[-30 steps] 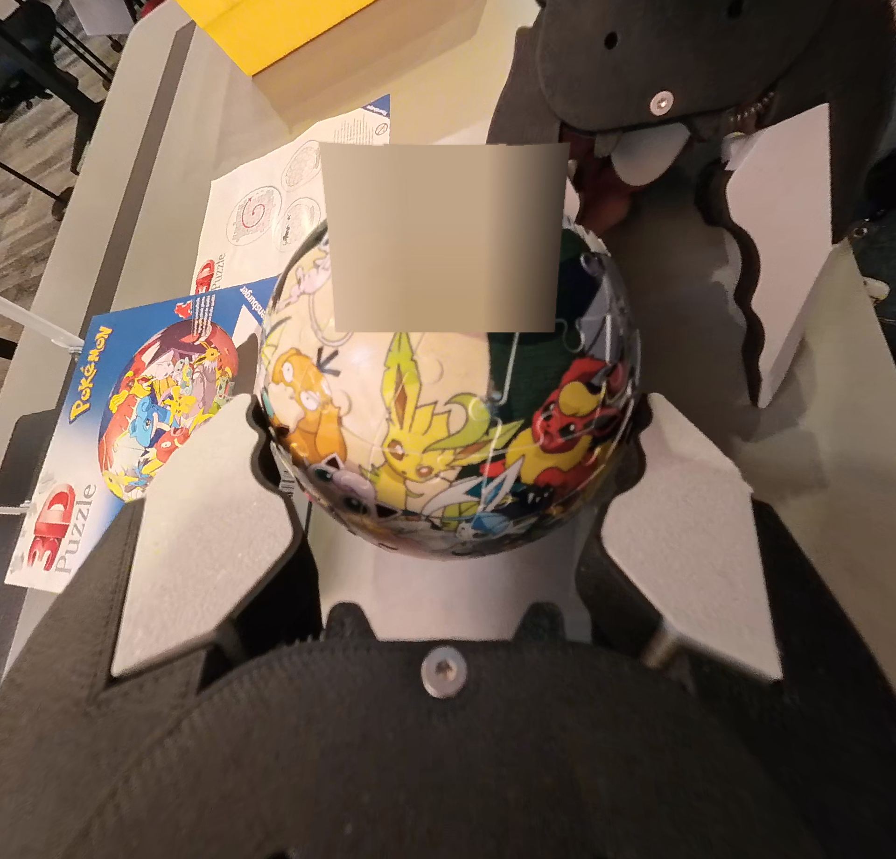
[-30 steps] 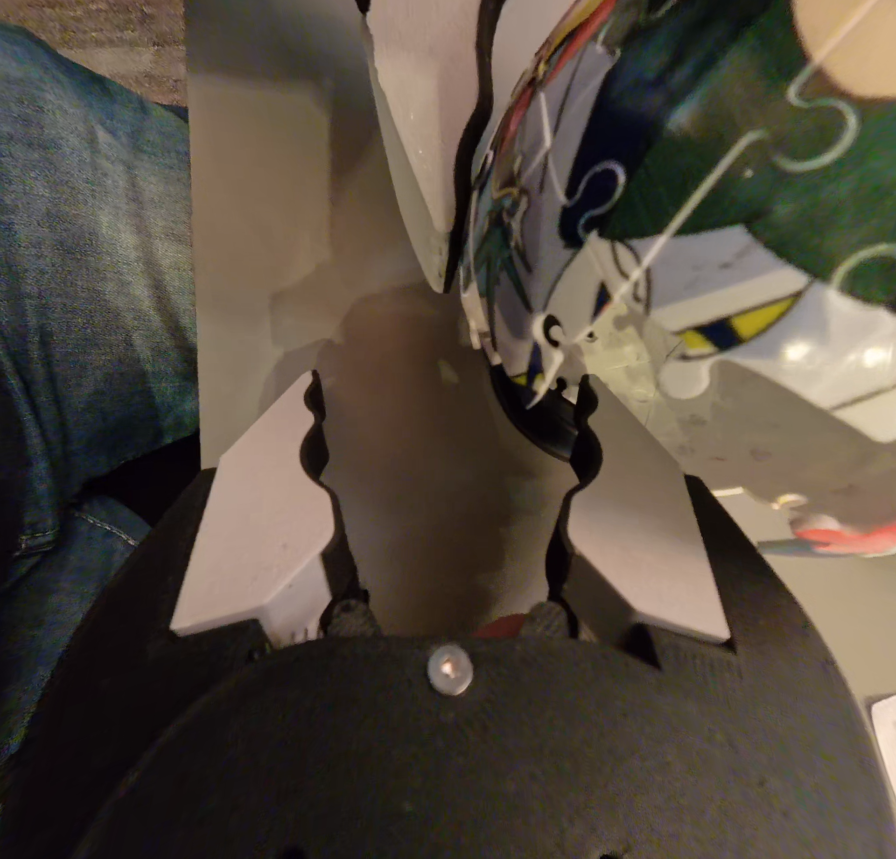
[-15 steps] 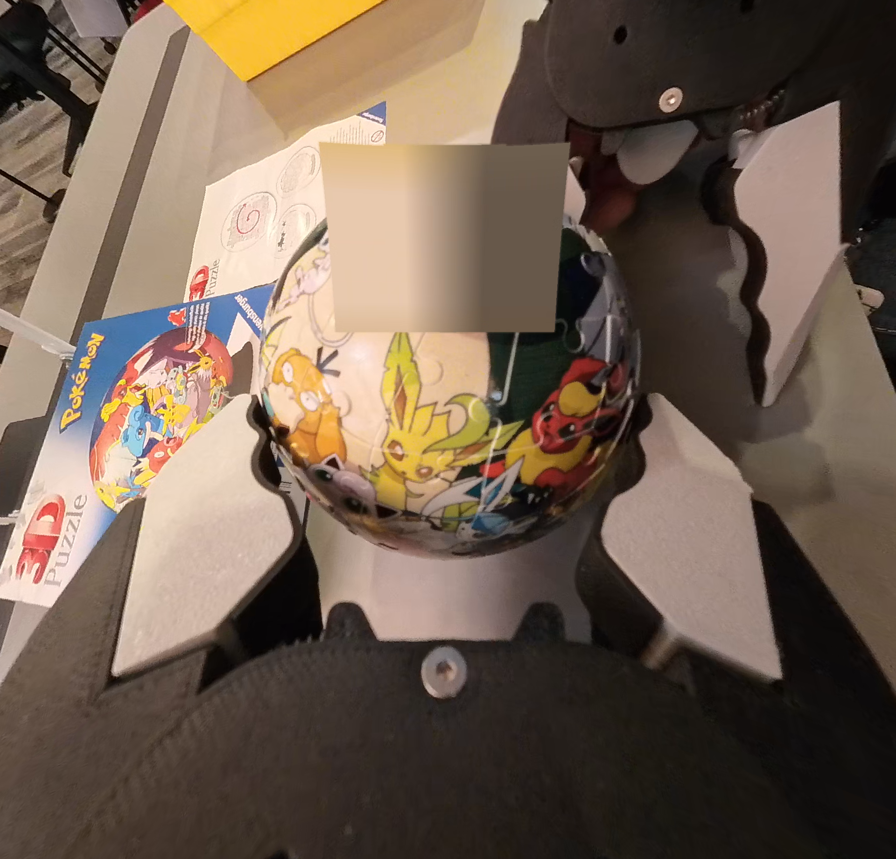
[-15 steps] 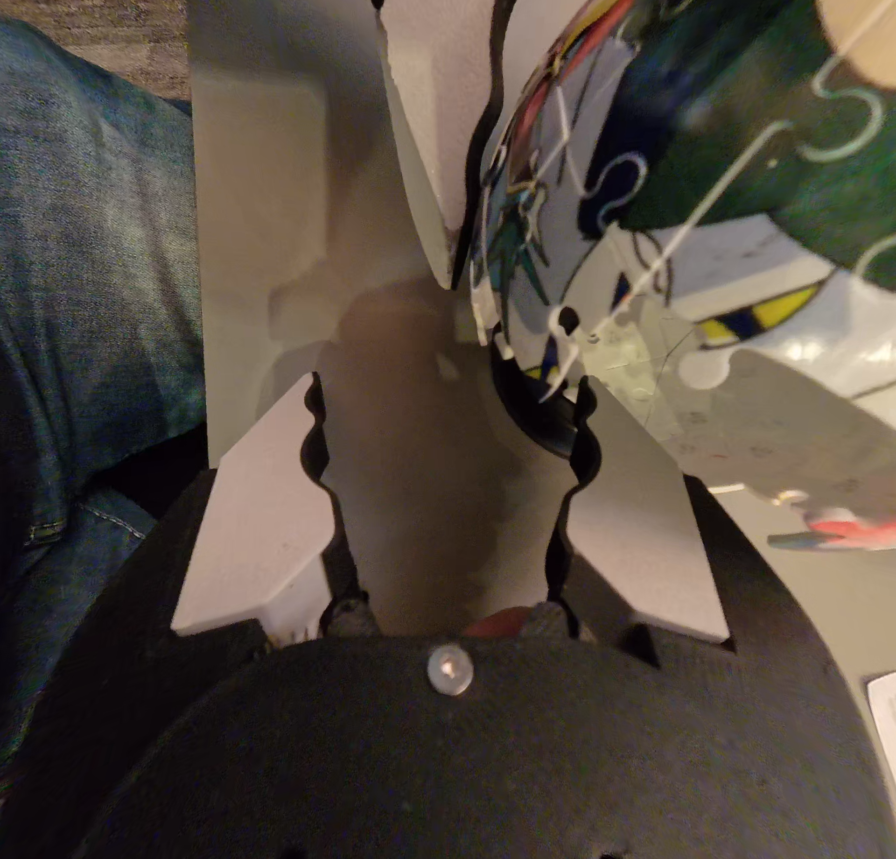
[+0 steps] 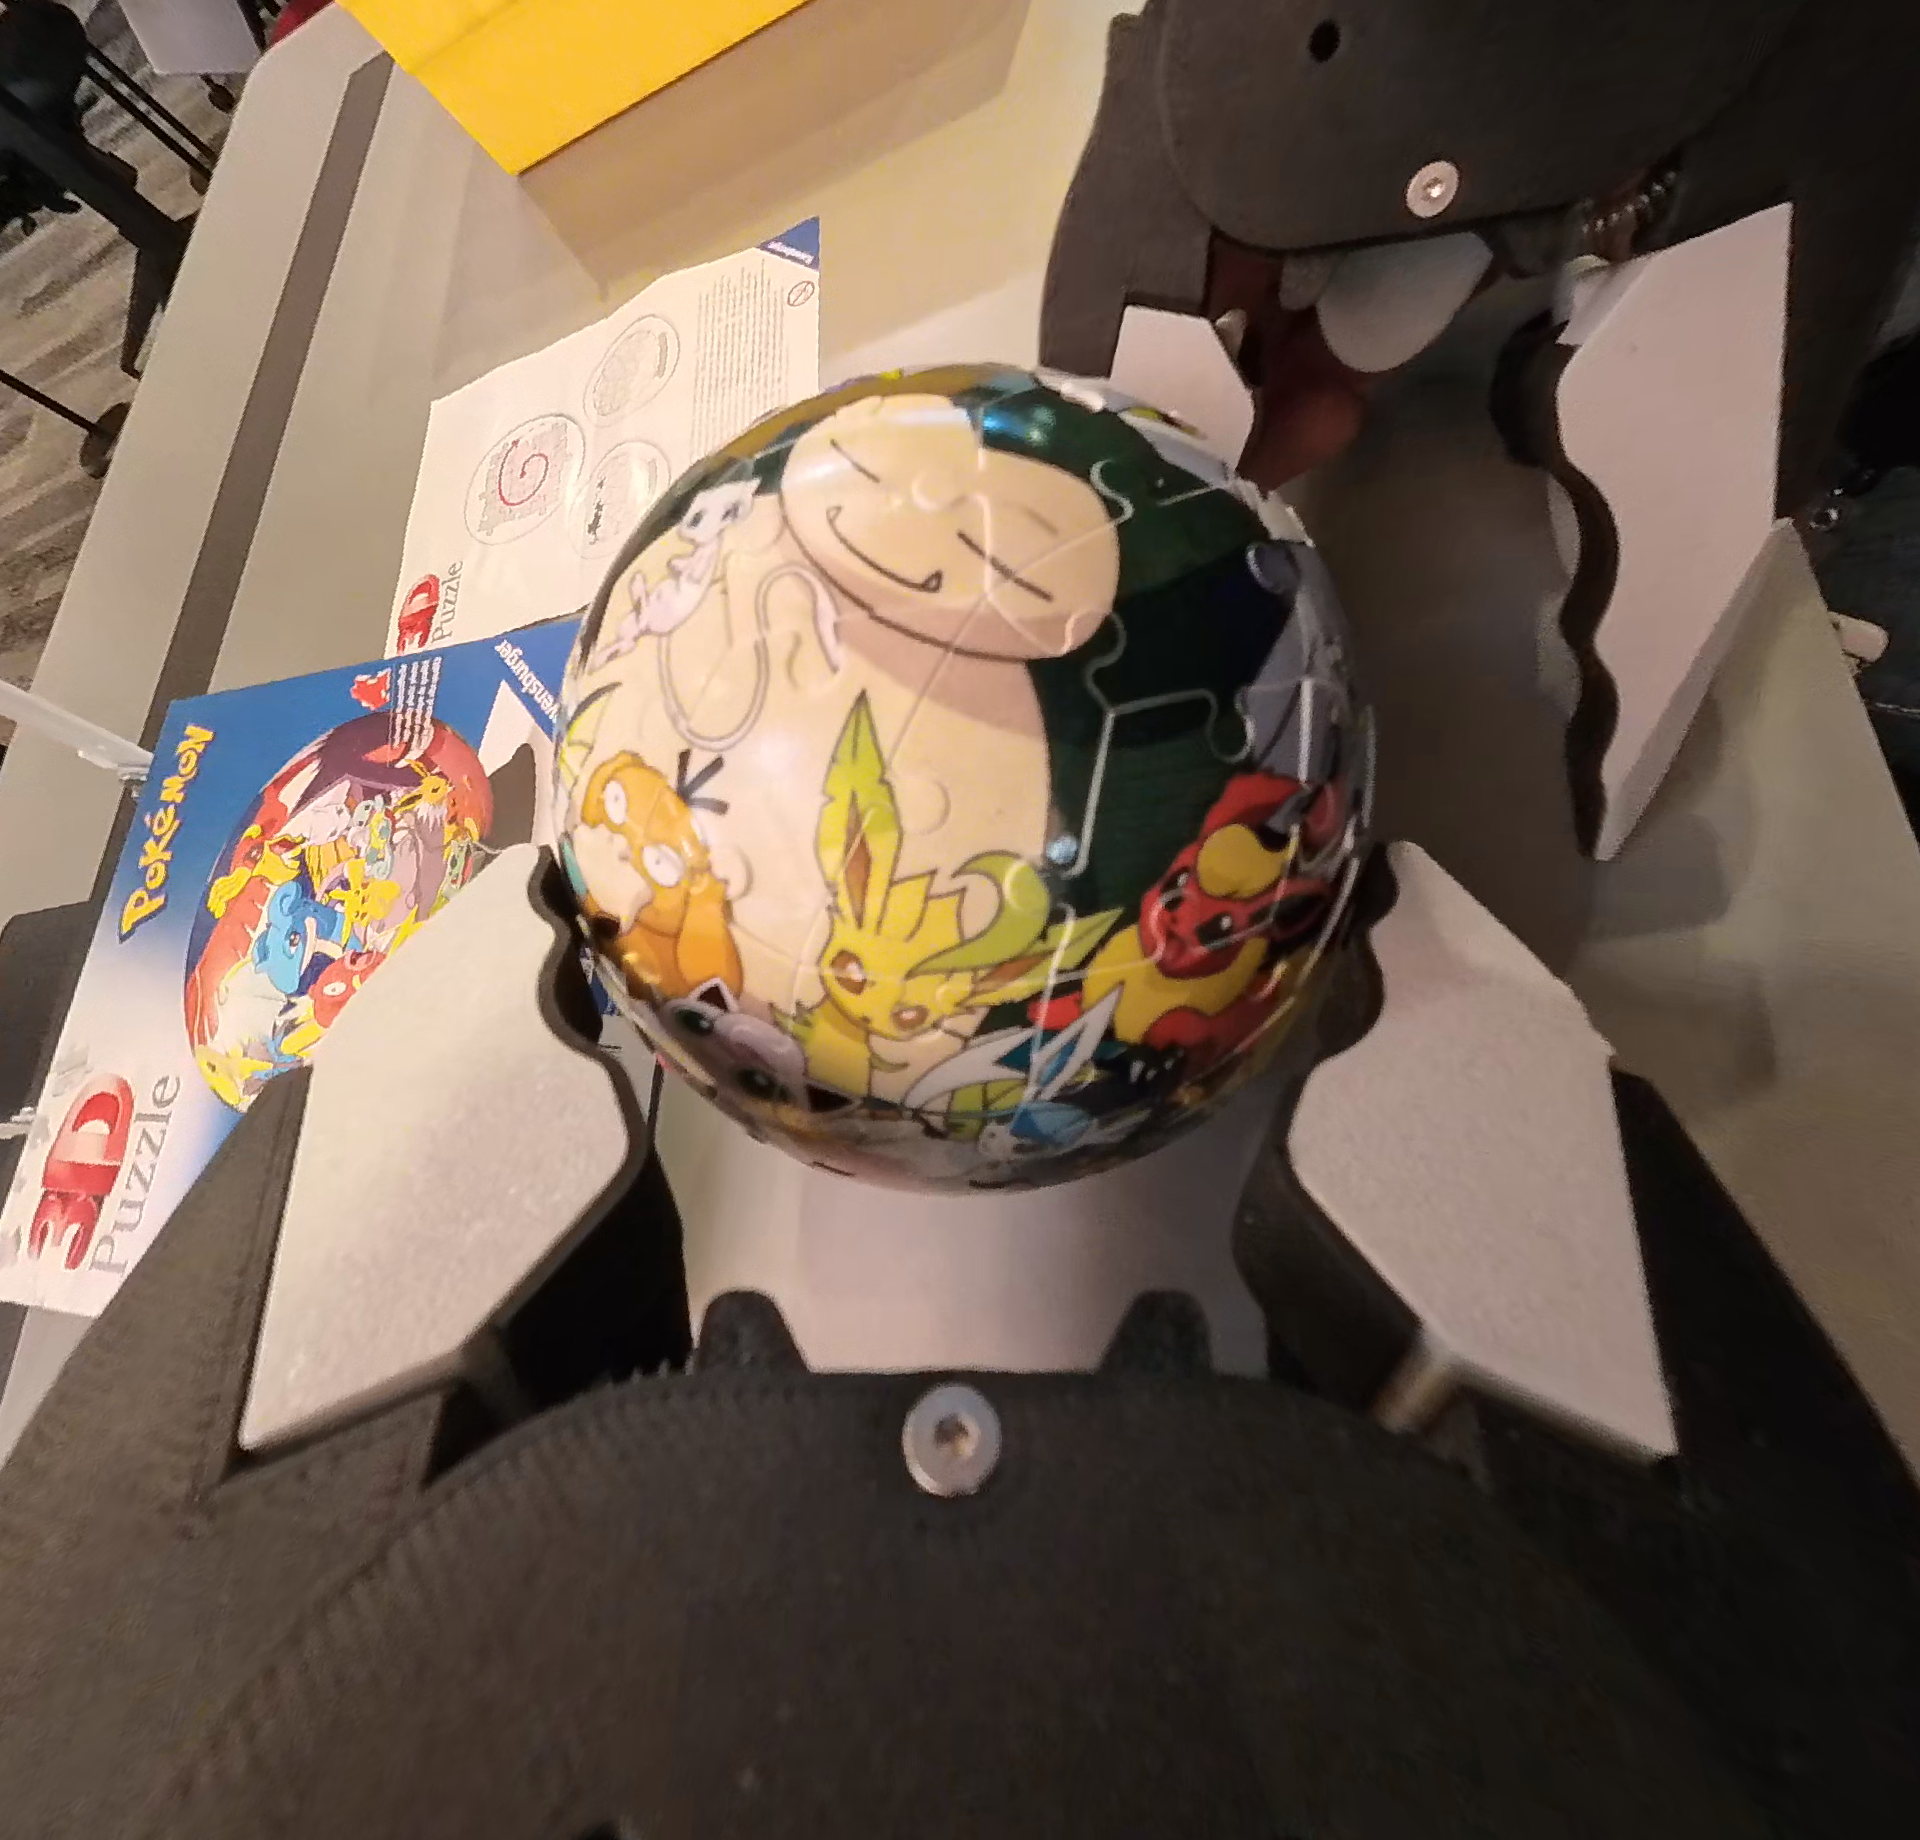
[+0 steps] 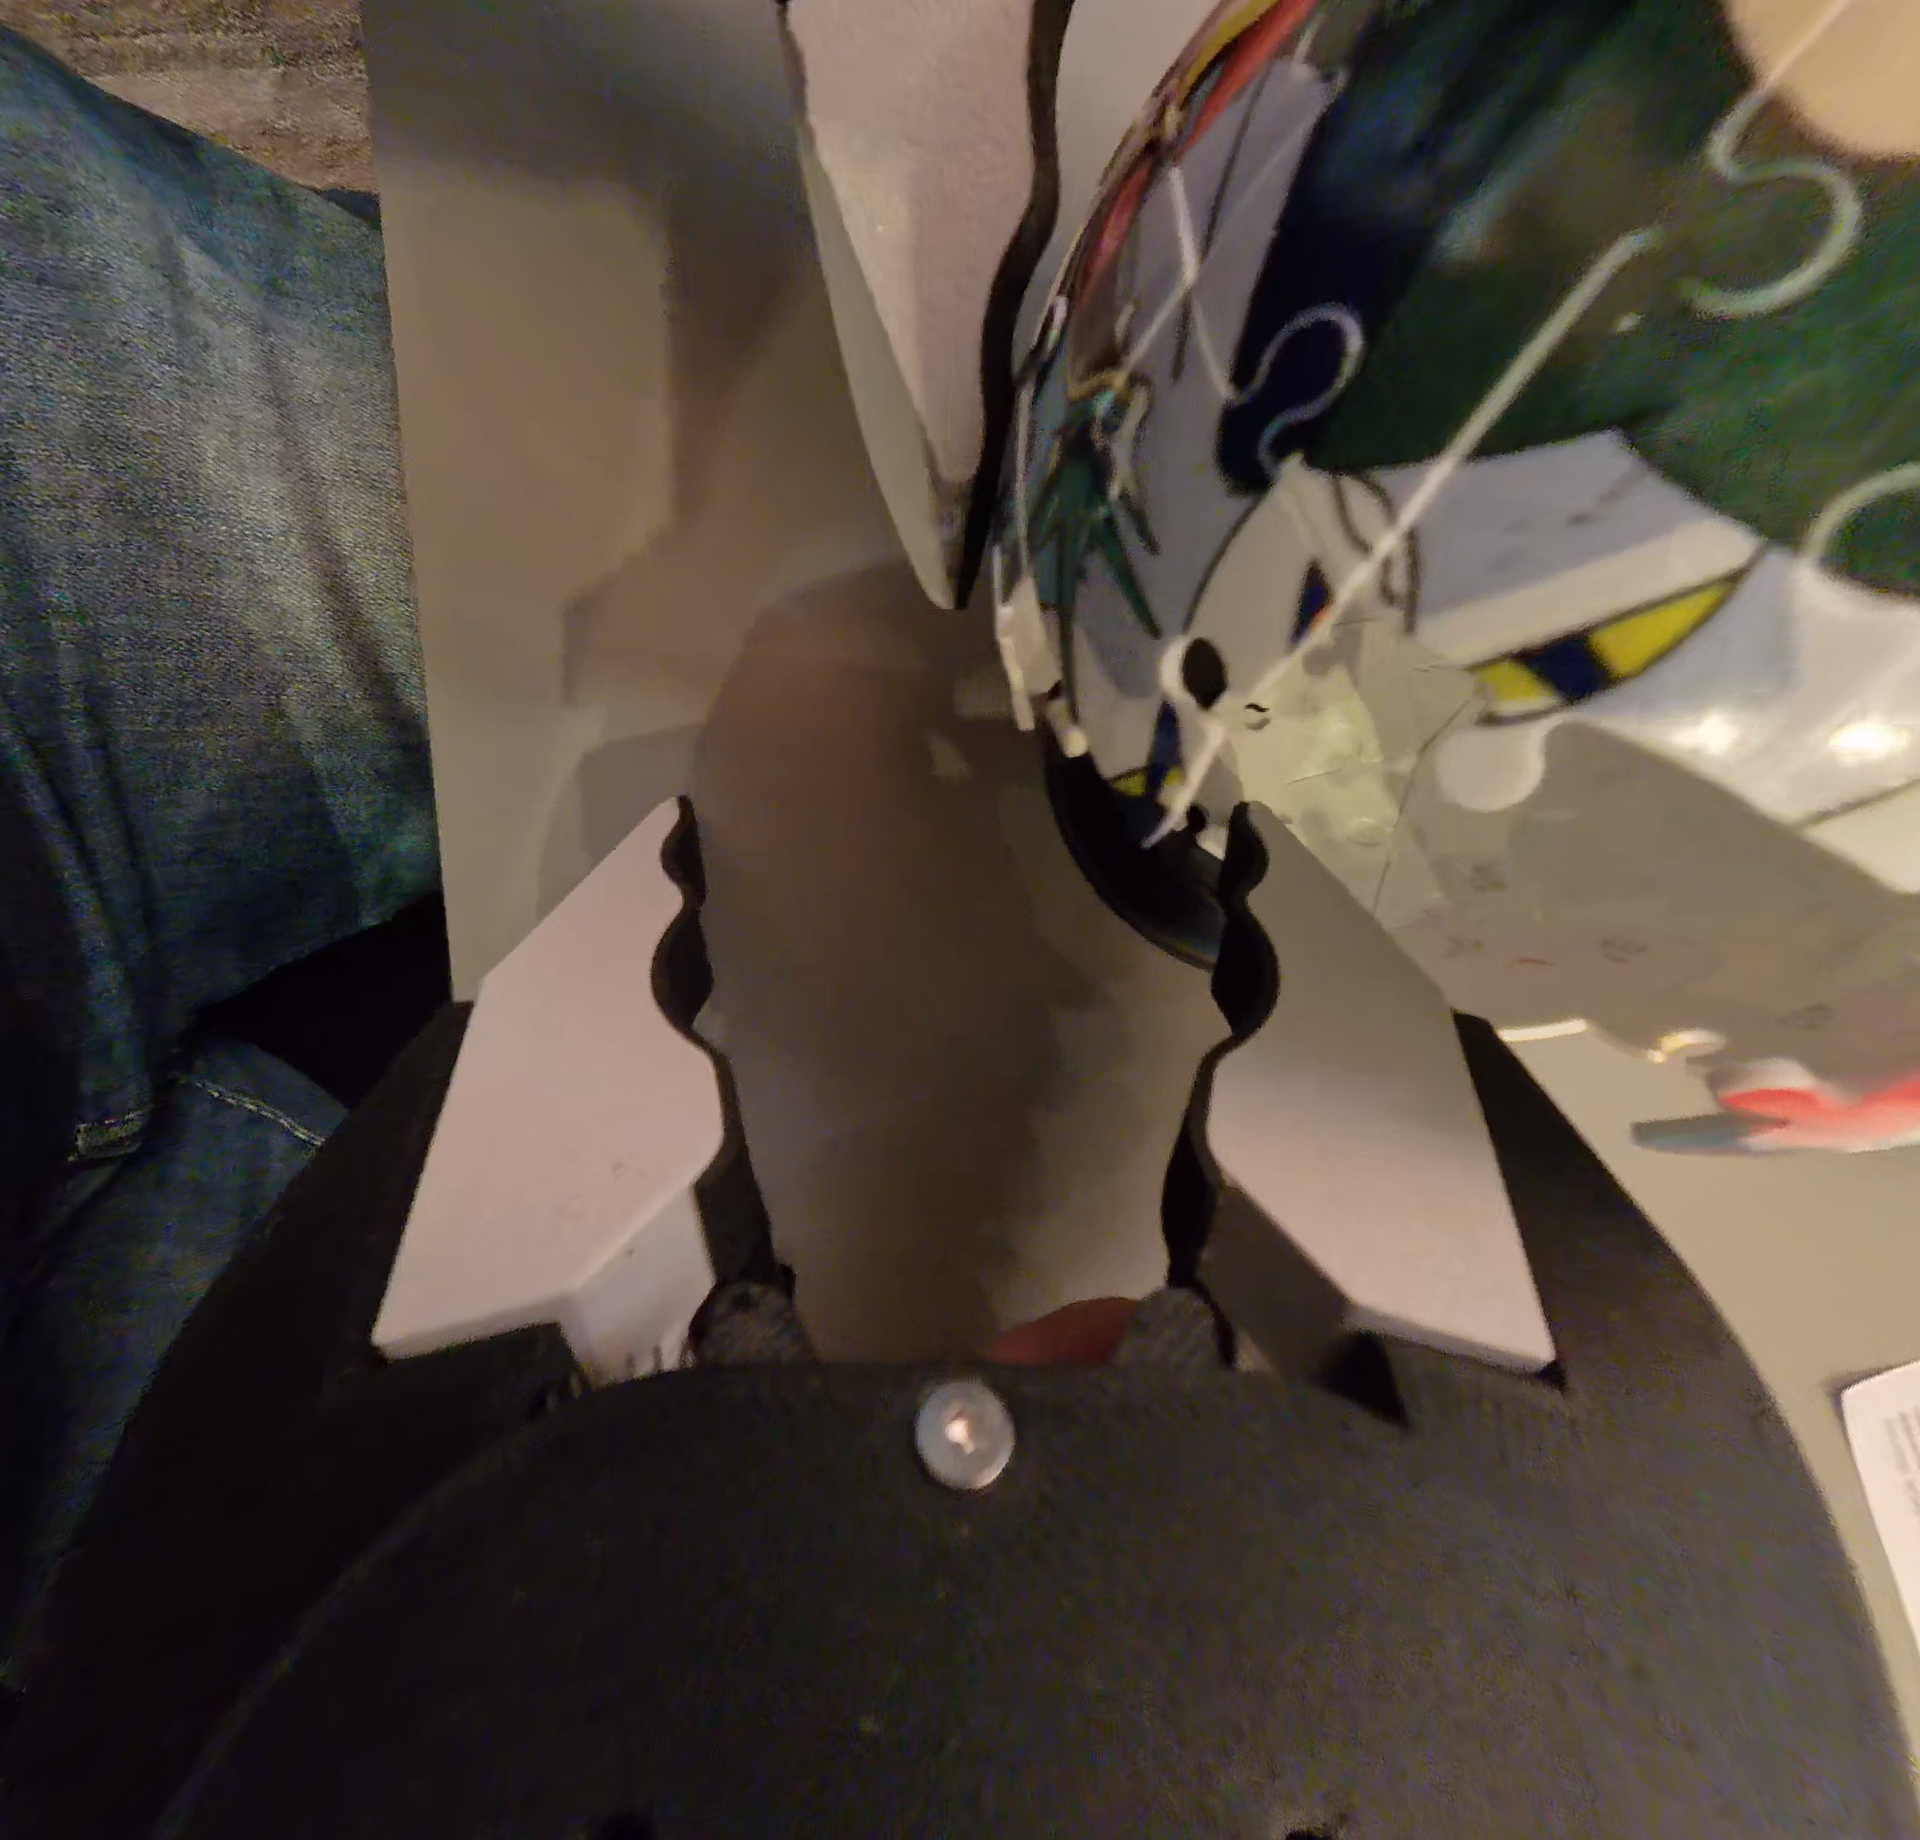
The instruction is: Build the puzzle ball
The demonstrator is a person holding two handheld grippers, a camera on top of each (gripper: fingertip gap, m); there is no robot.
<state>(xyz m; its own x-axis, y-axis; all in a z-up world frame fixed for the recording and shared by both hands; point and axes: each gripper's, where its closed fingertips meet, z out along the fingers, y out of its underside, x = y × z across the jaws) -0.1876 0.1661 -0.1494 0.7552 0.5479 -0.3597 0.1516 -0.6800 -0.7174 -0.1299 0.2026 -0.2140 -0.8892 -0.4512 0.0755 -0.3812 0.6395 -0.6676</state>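
The puzzle ball, printed with cartoon creatures, is nearly whole and sits between the fingers of my left gripper, which is shut on its sides just above the table. My right gripper reaches in from the far right, open and empty; one finger is partly hidden behind the ball. In the right wrist view my right gripper is open, and its right fingertip is at a dark gap in the ball's shell. A left gripper finger presses the ball's side.
A yellow box stands at the back. A white instruction sheet and a blue puzzle leaflet lie to the left. A red and white loose piece lies on the table at right. A person's jeans-clad leg is beyond the table edge.
My left gripper keeps its grip on the ball. The right gripper has shifted slightly against the ball, and its jaws stay open.
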